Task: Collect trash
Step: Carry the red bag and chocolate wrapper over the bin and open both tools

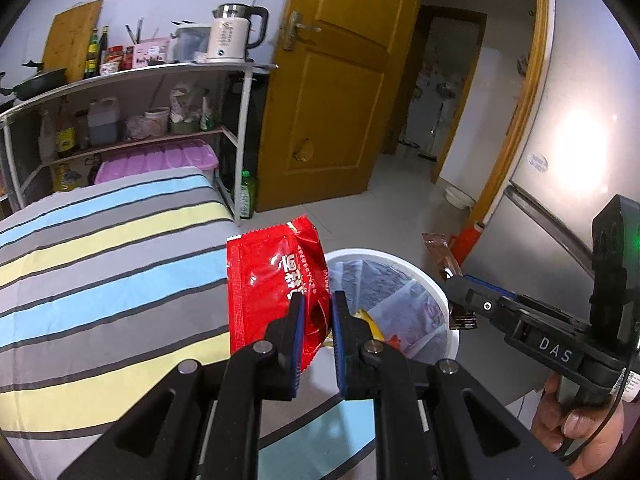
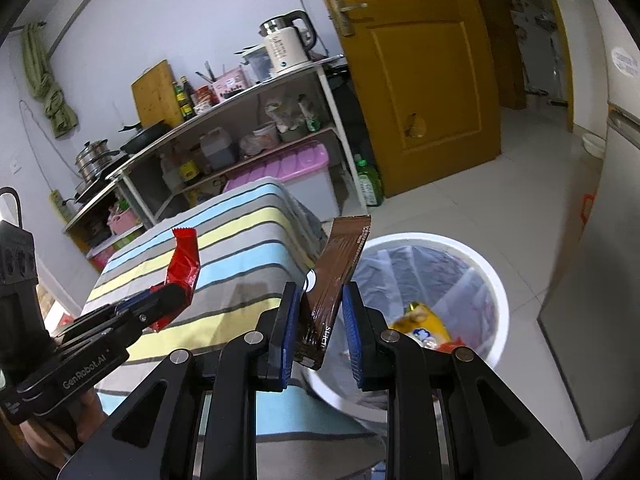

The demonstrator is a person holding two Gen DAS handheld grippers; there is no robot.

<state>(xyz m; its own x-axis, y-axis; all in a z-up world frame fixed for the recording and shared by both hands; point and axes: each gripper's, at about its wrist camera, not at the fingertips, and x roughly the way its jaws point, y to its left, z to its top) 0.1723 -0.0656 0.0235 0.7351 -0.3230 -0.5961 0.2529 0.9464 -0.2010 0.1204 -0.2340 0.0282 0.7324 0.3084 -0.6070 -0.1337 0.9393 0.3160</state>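
My left gripper (image 1: 317, 300) is shut on a red snack wrapper (image 1: 272, 280) and holds it upright over the table edge, beside the white trash bin (image 1: 436, 284). The wrapper also shows in the right wrist view (image 2: 184, 264), in the left gripper (image 2: 176, 294). My right gripper (image 2: 320, 292) is shut on a brown snack bar wrapper (image 2: 338, 272), held upright at the rim of the bin (image 2: 496, 280). The brown wrapper (image 1: 440, 250) and right gripper (image 1: 460, 286) show at the bin's right side in the left wrist view. The bin has a clear liner and holds yellow and red trash (image 2: 420, 326).
A table with a striped cloth (image 1: 100, 260) lies at left. Behind it stands a metal shelf (image 1: 120, 80) with a kettle (image 1: 236, 32), bottles and a pink-lidded box (image 1: 160, 158). A brown door (image 1: 340, 80) stands open. A grey fridge (image 1: 572, 160) is at right, close to the bin.
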